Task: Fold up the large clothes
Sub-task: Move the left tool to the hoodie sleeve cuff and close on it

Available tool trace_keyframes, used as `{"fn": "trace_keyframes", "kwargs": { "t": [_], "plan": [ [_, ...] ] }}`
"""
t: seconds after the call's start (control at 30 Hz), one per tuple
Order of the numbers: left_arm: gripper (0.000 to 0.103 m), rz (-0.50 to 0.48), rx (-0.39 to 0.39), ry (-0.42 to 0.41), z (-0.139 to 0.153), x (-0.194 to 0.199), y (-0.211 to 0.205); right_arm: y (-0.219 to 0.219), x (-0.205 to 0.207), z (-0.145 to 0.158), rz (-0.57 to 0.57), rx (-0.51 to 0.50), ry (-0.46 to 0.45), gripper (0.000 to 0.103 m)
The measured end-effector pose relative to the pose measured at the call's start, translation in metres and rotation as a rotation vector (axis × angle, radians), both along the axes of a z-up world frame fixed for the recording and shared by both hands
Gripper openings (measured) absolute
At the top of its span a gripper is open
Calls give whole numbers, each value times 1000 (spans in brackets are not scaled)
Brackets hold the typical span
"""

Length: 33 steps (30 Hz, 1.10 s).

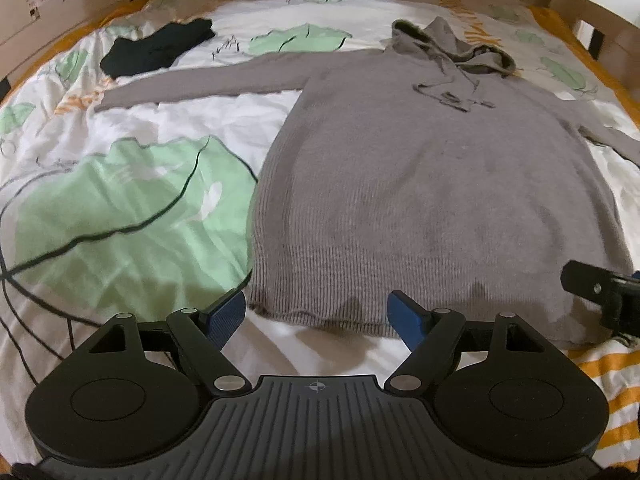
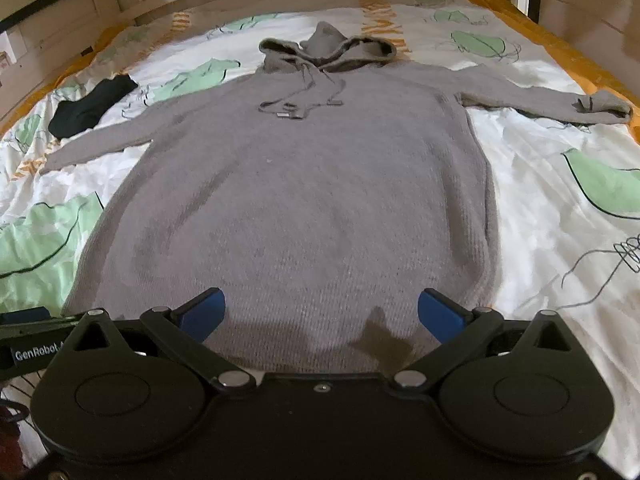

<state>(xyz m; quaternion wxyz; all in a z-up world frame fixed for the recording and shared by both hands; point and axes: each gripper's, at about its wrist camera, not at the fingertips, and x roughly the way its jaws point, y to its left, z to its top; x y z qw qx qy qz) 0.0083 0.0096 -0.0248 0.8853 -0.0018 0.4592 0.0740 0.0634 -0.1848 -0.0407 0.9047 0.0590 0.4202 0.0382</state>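
Grey knitted hoodie point(image 2: 288, 200) lies flat, front up, on the bed point(image 2: 540, 208), filling the centre of both views; hood at the top, sleeves spread to either side. Left tool point(image 1: 316, 316) hovers at lower centre over the hem's left corner, jaws wide, nothing between them. Right tool point(image 2: 322, 314) stands at lower centre above the hem, jaws wide, empty. Black folded garment point(image 1: 156, 48) lies upper left, beside the left sleeve.

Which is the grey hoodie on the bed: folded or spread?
Spread. The grey hoodie lies flat on the bed, both sleeves stretched sideways, hood at the far end.
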Motion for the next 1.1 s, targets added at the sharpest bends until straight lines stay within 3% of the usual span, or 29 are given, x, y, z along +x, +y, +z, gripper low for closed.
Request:
{"fn": "trace_keyframes", "kwargs": {
  "t": [0.2, 0.33, 0.5, 0.63, 0.83, 1.0, 1.1],
  "plan": [
    [77, -6, -15, -54, 7, 9, 2, 4, 4, 9, 5, 22, -90, 102],
    [77, 1, -31, -99, 17, 20, 10, 9, 6, 22, -38, -47, -206, 102],
    [77, 23, 46, -188, 36, 41, 18, 18, 15, 30, -81, -132, -313, 102],
    [77, 27, 48, -223, 48, 67, 36, 19, 46, 29, 25, -69, -216, 102],
    [77, 81, -57, -225, 51, 115, 98, 20, 77, 23, 53, -33, -182, 102],
    [77, 185, -6, -208, 35, 162, 160, 15, 104, 11, 51, 44, -123, 102],
    [77, 246, -13, -182, 22, 191, 204, 16, 119, 4, 58, 39, -86, 101]
  ]
}}
